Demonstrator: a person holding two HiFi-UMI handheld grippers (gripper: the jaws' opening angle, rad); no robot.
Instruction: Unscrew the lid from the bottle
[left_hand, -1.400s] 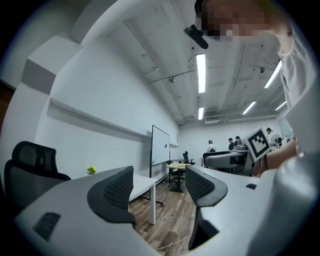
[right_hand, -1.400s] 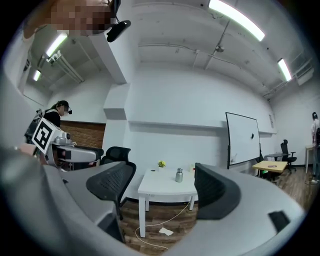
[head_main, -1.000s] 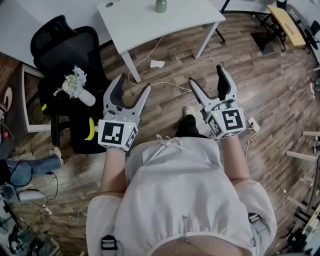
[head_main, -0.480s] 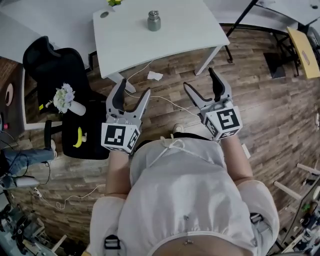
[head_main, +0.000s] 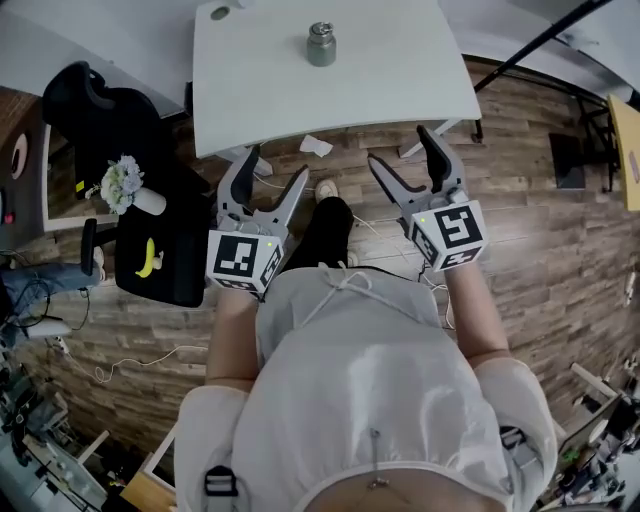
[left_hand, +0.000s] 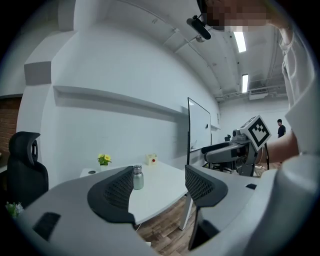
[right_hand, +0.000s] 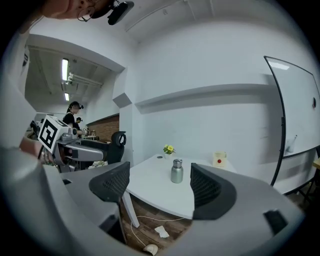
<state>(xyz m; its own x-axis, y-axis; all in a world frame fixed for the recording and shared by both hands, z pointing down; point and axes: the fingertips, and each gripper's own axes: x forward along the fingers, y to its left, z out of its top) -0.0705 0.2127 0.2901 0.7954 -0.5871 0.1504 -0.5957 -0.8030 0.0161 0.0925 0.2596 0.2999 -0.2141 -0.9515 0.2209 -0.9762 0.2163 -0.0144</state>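
A small steel bottle (head_main: 321, 44) with its lid on stands upright on the white table (head_main: 400, 80), far ahead of both grippers. It shows small in the left gripper view (left_hand: 138, 178) and in the right gripper view (right_hand: 176, 171). My left gripper (head_main: 275, 170) is held in the air in front of the person's body, short of the table's near edge; it is open and holds nothing (left_hand: 159, 187). My right gripper (head_main: 402, 150) hangs level with it, its jaws wide and closing a little, with nothing between them (right_hand: 159, 185).
A black office chair (head_main: 110, 120) stands left of the table, with a flower vase (head_main: 125, 183) and a banana (head_main: 148, 258) on black seats beside it. A paper scrap (head_main: 315, 146) and cables lie on the wood floor. A yellow flower pot (right_hand: 169, 149) sits at the table's far edge.
The person has stepped toward the table, so the table and bottle are nearer and more central. Both grippers stay in front of the body, still apart.
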